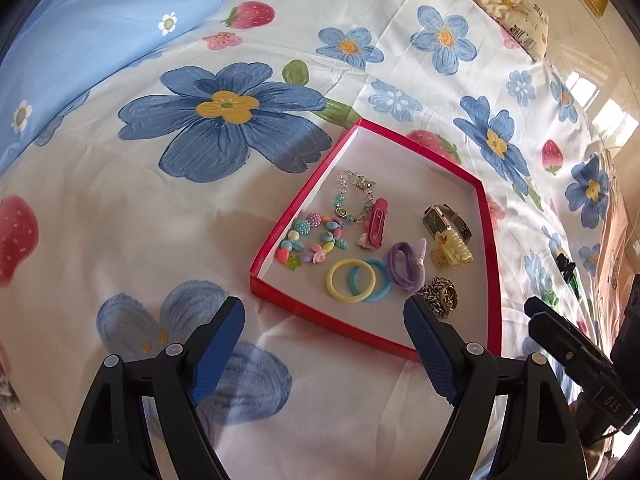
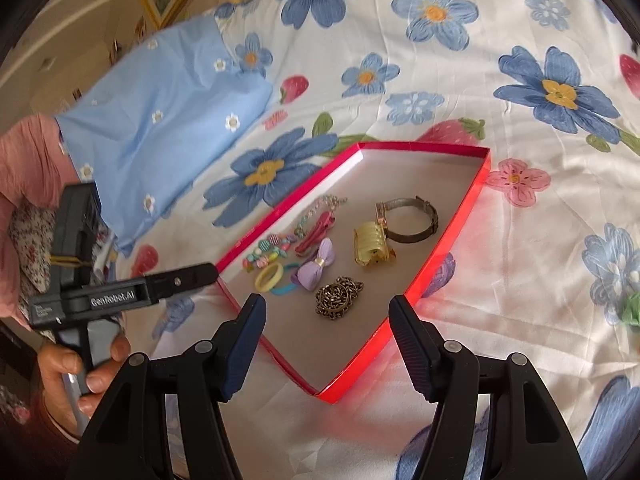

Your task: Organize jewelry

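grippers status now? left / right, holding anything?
Left gripper: open, holding nothing, jaws over the near edge of the red tray.
Right gripper: open, holding nothing, jaws over the tray's near corner.

Both grippers are black plastic, with silver pivot screws and ribbed dark-blue pads on their fingers point(image 1: 218, 344). White lettering reads "GenRobot.AI" along the left gripper point(image 2: 120, 300), where a yellow-and-black cable is wrapped. The person wears a crinkled pink sleeve point(image 2: 28, 160).
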The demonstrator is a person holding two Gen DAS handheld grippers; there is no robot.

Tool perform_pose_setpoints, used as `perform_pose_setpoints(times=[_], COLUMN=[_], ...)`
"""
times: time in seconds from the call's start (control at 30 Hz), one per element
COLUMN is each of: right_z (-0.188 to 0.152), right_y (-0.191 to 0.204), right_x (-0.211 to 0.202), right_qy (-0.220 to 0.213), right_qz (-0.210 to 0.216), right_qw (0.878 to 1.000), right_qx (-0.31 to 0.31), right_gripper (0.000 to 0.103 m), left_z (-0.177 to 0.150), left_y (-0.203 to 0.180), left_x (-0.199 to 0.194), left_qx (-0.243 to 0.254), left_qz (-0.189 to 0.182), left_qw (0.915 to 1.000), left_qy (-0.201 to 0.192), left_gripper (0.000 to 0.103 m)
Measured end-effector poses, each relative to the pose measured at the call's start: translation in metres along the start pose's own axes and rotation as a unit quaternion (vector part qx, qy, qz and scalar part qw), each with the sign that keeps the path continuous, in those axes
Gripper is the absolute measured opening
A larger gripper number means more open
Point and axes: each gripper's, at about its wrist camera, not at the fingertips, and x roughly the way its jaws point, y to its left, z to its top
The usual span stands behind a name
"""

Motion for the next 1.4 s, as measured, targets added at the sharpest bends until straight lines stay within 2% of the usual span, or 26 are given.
perform_pose_setpoints(times=[0.1,0.17,0.23,0.33,0.43,0.5,0.6,0.63,0.73,0.8,0.93,1.07,1.17,1.4], right_z=[-0.005,-0.008,-0.010,-0.009,-0.004,0.002,0.018,0.024,0.034,0.034,0.016,-0.008,-0.020,-0.032], right_y=[-0.002,-0.002,0.000,0.007,0.020,0.028,0.044,0.050,0.064,0.071,0.065,0.058,0.056,0.046], right_x=[-0.011,-0.017,-0.024,-0.036,-0.053,-0.069,-0.092,-0.101,-0.119,-0.119,-0.103,-0.080,-0.067,-0.055], right_qy=[-0.024,-0.036,-0.047,-0.062,-0.079,-0.098,-0.125,-0.137,-0.162,-0.164,-0.167,-0.144,-0.125,-0.099], right_qz=[0.009,0.013,0.012,-0.001,-0.028,-0.036,-0.049,-0.048,-0.050,-0.067,-0.079,-0.083,-0.096,-0.099], right_qw=[1.000,0.999,0.999,0.998,0.996,0.994,0.989,0.986,0.980,0.977,0.978,0.981,0.982,0.986], right_qx=[0.012,0.016,0.015,0.000,-0.022,-0.039,-0.067,-0.077,-0.104,-0.117,-0.100,-0.097,-0.106,-0.095], right_gripper=[0.067,0.074,0.077,0.078,0.086,0.088,0.094,0.096,0.103,0.103,0.103,0.103,0.103,0.103], left_z=[-0.011,-0.019,-0.024,-0.032,-0.038,-0.040,-0.038,-0.037,-0.042,-0.051,-0.070,-0.087,-0.092,-0.090], left_y=[0.000,-0.001,-0.003,-0.009,-0.018,-0.022,-0.030,-0.033,-0.039,-0.039,-0.030,-0.029,-0.031,-0.036], left_x=[-0.009,-0.016,-0.022,-0.037,-0.060,-0.078,-0.107,-0.118,-0.136,-0.135,-0.123,-0.106,-0.099,-0.095], left_qx=[0.000,0.003,0.008,0.028,0.048,0.059,0.076,0.084,0.105,0.107,0.074,0.069,0.071,0.080], left_qz=[0.000,0.003,0.006,0.010,0.011,0.009,0.005,0.008,0.028,0.053,0.050,0.071,0.079,0.080], left_qw=[1.0000,0.9999,0.9997,0.9990,0.9972,0.9956,0.9920,0.9897,0.9828,0.9804,0.9854,0.9863,0.9864,0.9854], left_qy=[-0.010,-0.016,-0.020,-0.034,-0.056,-0.072,-0.101,-0.116,-0.150,-0.157,-0.145,-0.132,-0.126,-0.127], left_gripper=[0.087,0.088,0.088,0.088,0.088,0.089,0.097,0.102,0.102,0.102,0.102,0.102,0.102,0.102])
